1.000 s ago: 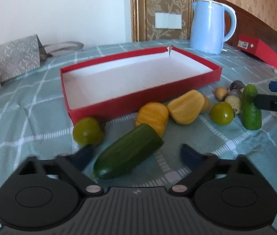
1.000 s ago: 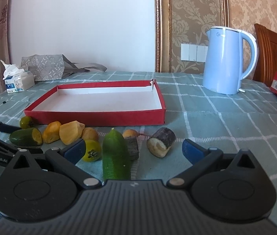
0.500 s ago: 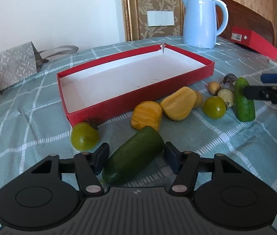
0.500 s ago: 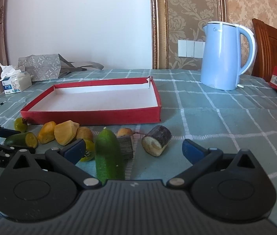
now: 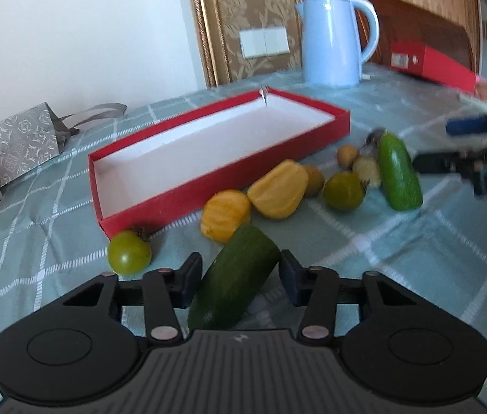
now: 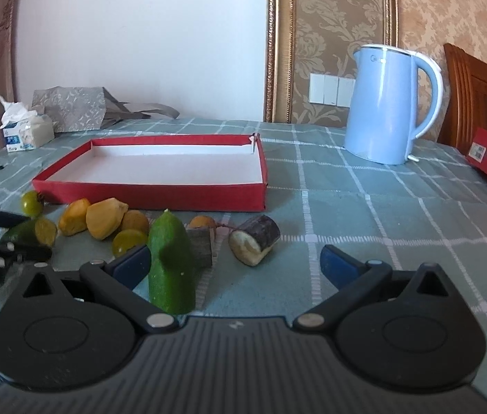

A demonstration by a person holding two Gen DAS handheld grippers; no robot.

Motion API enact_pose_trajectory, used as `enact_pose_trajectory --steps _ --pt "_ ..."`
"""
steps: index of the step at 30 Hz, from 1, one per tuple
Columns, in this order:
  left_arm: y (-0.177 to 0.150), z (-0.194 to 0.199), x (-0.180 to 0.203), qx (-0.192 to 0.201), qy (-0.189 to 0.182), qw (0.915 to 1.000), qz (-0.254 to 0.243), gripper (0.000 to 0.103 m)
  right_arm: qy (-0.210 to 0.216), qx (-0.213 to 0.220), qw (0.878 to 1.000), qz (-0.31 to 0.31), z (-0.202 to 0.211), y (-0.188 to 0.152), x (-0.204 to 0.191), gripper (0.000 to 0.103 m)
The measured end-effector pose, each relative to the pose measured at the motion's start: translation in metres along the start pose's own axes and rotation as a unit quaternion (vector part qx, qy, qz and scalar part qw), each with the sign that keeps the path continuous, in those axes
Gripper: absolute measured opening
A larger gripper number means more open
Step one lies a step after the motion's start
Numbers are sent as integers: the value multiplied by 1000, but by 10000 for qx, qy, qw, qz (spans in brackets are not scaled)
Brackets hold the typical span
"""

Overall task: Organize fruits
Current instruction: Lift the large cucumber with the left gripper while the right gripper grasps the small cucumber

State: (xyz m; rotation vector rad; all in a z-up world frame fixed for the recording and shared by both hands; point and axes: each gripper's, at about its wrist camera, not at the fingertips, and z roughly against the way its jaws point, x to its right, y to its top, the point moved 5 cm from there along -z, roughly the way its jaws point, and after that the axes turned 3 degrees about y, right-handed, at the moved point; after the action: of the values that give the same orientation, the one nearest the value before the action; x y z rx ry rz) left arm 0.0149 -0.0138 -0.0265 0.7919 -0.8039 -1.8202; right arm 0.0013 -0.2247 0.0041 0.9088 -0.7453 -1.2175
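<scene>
two claws: left claw (image 5: 240, 277) closing around dark cucumber (image 5: 234, 284), pads at its sides; right claw (image 6: 234, 264) wide open, empty.
box: red tray (image 5: 341, 122) ahead, empty.
risk: slanted cucumber may slip out.

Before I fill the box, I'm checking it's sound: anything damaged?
Yes: the red box's far corner is split, with a white torn flap sticking up. Nothing lies inside it yet.
</scene>
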Motion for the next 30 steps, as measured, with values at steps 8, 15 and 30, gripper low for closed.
enact_pose_trajectory --steps 8,15,30 --pt "-1 -4 -1 38 63 9998 165 43 434 -206 9986 214 -3 -3 -19 85" --pt "-1 -1 -5 57 -23 9995 294 42 654 -720 9952 141 -29 -5 -29 47" --pt "-1 5 -11 249 -4 9979 599 39 700 -734 9948 107 -36 -8 -32 32"
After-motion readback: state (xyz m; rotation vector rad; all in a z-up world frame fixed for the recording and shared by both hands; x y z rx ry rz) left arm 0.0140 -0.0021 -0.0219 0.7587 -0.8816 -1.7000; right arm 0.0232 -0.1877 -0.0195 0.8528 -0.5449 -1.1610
